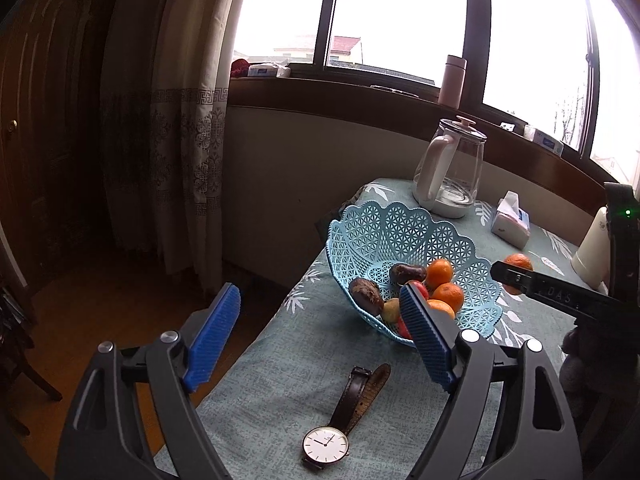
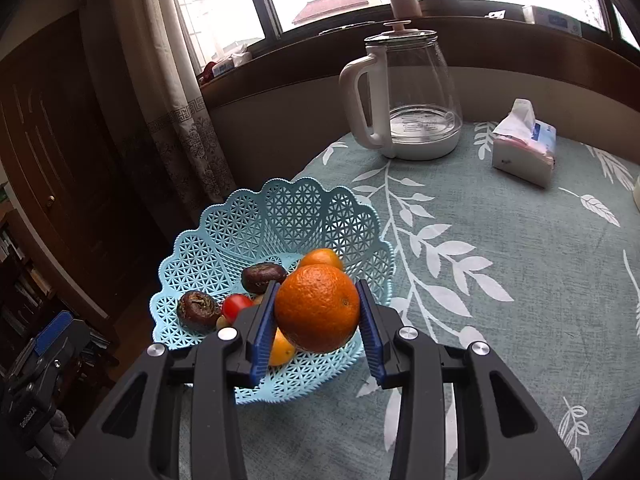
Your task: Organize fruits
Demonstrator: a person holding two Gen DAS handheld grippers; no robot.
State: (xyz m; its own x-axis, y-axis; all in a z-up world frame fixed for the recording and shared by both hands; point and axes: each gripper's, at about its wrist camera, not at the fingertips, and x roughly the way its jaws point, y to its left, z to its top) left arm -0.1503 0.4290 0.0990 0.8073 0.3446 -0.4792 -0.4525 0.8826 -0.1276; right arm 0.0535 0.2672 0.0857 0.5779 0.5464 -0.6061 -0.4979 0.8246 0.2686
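The right gripper point(image 2: 318, 320) is pinching an orange point(image 2: 317, 307) between its blue pads, holding it over the near rim of the blue basket point(image 2: 224, 236). The left gripper point(image 1: 320, 324) is hanging spread wide, empty, above a wristwatch point(image 1: 326, 442) on the table point(image 2: 500, 320).

Four oranges point(image 1: 448, 294), two dark brown fruits point(image 1: 366, 295), one basket point(image 1: 384, 228), one watch point(image 1: 326, 442), one kettle point(image 1: 450, 168).

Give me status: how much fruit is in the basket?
Done: several oranges, two dark fruits and a red one sit in the blue basket. In hand: right gripper clamps an orange near the basket's rim. Left gripper is open, empty. No other loose fruit visible.
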